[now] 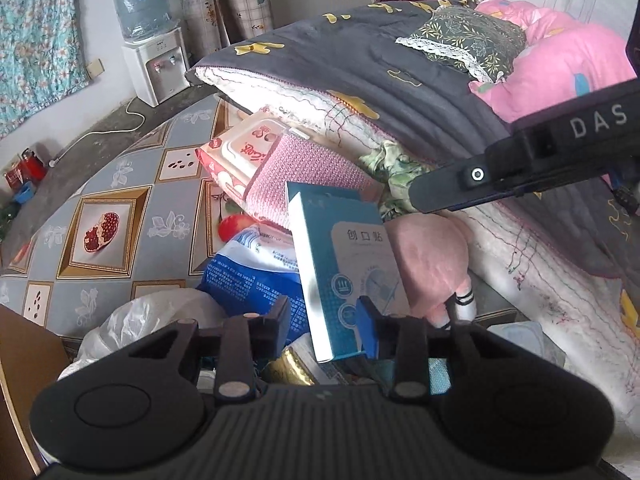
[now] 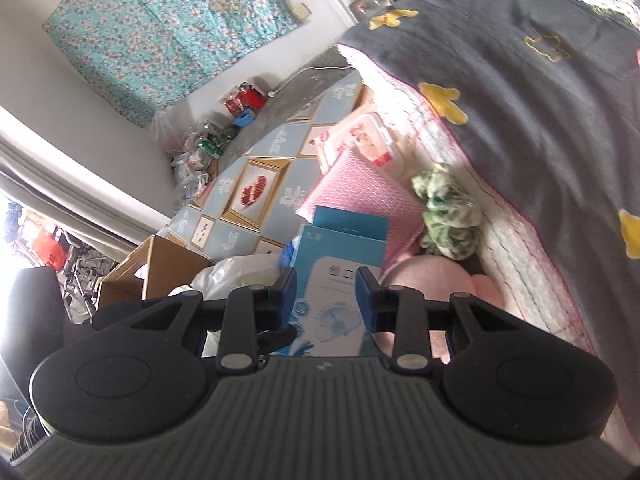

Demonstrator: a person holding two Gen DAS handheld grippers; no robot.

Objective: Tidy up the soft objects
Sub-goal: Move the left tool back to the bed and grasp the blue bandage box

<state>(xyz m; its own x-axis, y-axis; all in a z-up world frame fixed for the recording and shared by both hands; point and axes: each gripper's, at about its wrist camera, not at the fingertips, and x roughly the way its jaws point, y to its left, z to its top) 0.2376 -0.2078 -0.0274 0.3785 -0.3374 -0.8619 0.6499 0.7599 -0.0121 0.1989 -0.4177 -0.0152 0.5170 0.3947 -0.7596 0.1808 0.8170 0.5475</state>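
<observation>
My left gripper [image 1: 326, 328] sits low over the pile, jaws partly open. The blue box [image 1: 344, 272] stands between its fingers, touching the right blue pad; I can't tell if the left finger touches it, so a real grip is unclear. The box front reads 创口贴, and its long axis runs from near the gripper up and away, tilted left at the top.

My right gripper [image 2: 326, 300] hovers above the same box [image 2: 340, 264], jaws open wide, nothing held. In the left view its black body [image 1: 520, 160] crosses the upper right, with "DAS" printed on it.

Just right of the box lies the pink plush toy [image 1: 432, 256], a striped leg pointing toward me. Left of the box are a blue-and-white printed bag [image 1: 248, 272], text too small to read, and a clear plastic bag [image 1: 148, 316]. A gold can [image 1: 290, 370] shows under the fingers.

Behind the box, the pink knit cloth [image 1: 296, 176] lies sloping up and away, resting on the wet wipes pack [image 1: 236, 152]; its red print is unreadable. The green floral cloth [image 1: 392, 176] is bunched against the quilt edge.

Further off, the dark quilt [image 1: 360, 72] with yellow patches carries a lace-edged pillow [image 1: 468, 36] and a pink blanket [image 1: 568, 60]. The tablecloth [image 1: 100, 224] shows a pomegranate print. The water dispenser [image 1: 156, 64] stands at the wall.
</observation>
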